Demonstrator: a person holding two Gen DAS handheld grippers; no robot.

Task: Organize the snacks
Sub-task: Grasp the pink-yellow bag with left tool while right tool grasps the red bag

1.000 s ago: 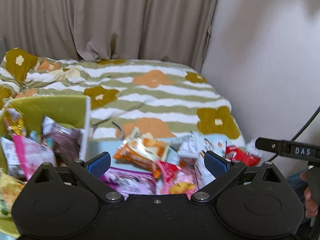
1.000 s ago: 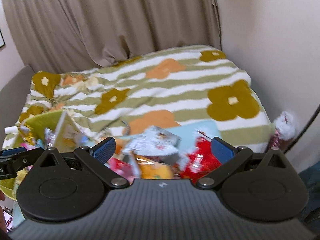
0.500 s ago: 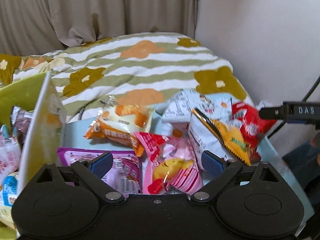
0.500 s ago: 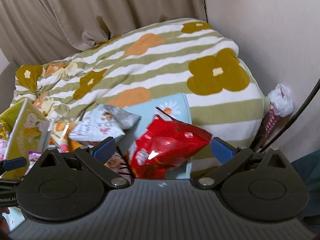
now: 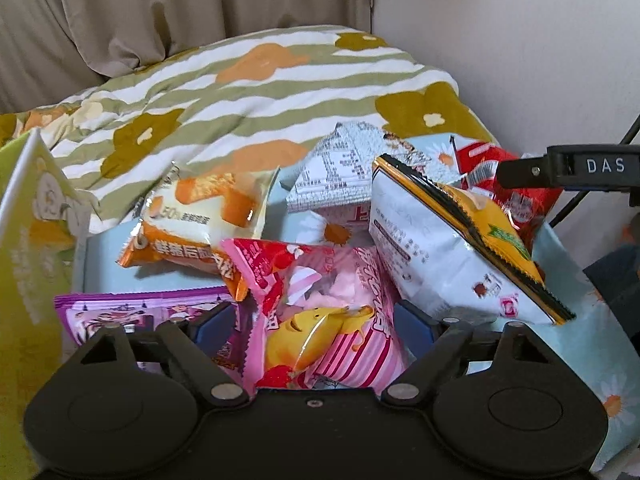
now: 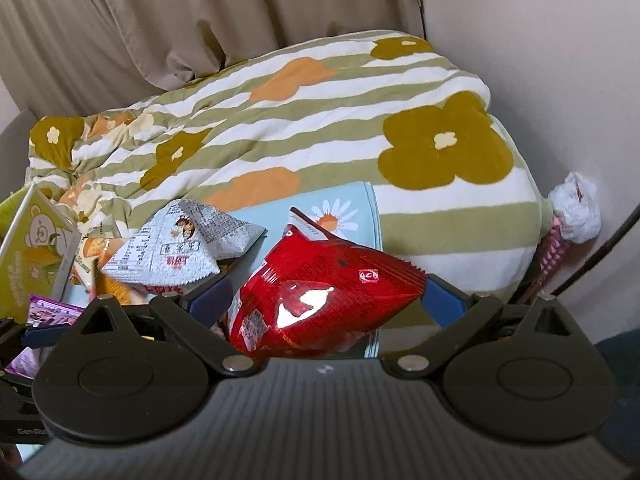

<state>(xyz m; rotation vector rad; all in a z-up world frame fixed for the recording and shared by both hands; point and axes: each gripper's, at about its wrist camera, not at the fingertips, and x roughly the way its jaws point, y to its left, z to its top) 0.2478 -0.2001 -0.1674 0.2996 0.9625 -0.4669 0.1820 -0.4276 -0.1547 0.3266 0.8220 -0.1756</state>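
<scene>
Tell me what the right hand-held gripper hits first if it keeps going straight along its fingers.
Most likely the red snack bag: it already sits between the open fingers of the right hand-held gripper, with the pale blue daisy-print cloth behind it. Depth is hard to judge.

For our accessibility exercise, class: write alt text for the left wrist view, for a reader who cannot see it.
The left hand-held gripper straddles a pink striped snack bag, its jaws having just been closing without clearly pressing it. Around it lie an orange packet, a purple packet and a white-and-yellow bag on a pale blue daisy cloth, with a striped floral quilt behind.
</scene>
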